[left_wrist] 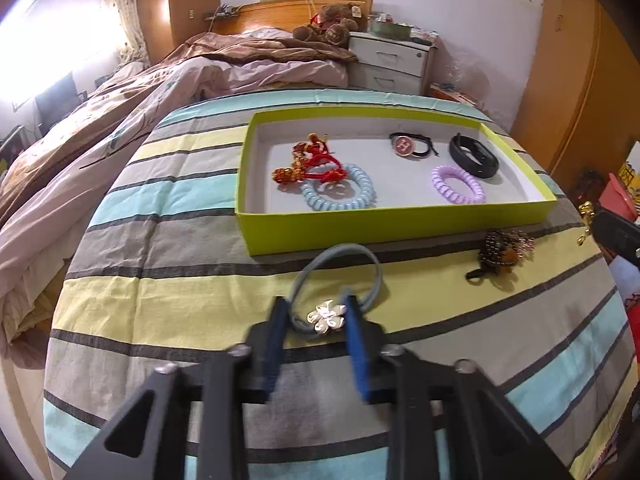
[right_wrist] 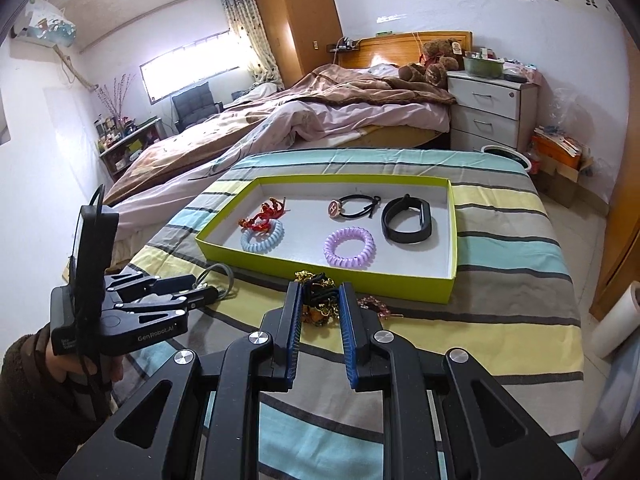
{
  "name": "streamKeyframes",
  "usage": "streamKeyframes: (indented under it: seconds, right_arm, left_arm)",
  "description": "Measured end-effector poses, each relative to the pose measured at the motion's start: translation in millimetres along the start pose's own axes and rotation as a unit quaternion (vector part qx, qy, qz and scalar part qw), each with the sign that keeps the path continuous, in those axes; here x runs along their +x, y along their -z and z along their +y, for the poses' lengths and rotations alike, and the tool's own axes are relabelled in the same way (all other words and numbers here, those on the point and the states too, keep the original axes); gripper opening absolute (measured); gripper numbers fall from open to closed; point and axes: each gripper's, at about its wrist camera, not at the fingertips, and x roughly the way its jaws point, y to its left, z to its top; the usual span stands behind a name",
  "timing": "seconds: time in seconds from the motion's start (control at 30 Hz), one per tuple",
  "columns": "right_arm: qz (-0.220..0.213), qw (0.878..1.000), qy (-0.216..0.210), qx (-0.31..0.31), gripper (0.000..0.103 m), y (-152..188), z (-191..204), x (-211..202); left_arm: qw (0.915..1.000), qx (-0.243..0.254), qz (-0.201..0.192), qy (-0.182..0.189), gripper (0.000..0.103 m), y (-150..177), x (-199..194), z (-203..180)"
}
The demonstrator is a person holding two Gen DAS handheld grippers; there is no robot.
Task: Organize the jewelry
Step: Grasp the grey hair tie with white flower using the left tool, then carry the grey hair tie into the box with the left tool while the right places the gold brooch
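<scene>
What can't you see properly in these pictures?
- Silver flower charm on the grey hair tie: left wrist view; whether the jaws touch it is unclear.
- Black and gold beaded ornament: right wrist view, partly hidden between the right gripper fingers.
- Left gripper: fingertip gap too small in the right view.

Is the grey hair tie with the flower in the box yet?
Out. The grey hair tie lies on the striped cover in front of the green box.
</scene>
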Motion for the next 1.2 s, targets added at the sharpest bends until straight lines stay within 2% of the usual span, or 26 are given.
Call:
streamKeyframes:
  seconds: [0.03, 0.37, 0.6, 0.93, 1.2]
  right_arm:
    - [0.001, 1.0, 0.0, 0.0, 0.019, 1, 1, 0]
    - [-0.007, 1.0, 0.019, 0.01, 0.019, 3, 5, -10]
    - [-0.011, 0.999, 0.029, 0.009, 0.019, -1, 11, -12]
    - [-0.023, 0.999, 0.045, 0.02, 0.019, -19, 4, -10]
    - [-0.007, 0.998, 0.061, 0.022, 0.019, -31, -13, 10]
  left_arm:
    - [1.0, 0.0, -0.001, -0.001, 0.018, 0, -1, -1]
    - [0.9995, 0.004, -0.012, 0.029, 0.017, 3, -13, -1]
    - [0.9981, -0.001, -0.037, 0.05, 0.017, 0, -34, 4]
    - [0.9954, 0.013, -0.067, 0.067, 0.017, -43, -52, 3]
    - [0.9945, 0.015, -0.056, 0.088, 0.017, -74, -24, -3]
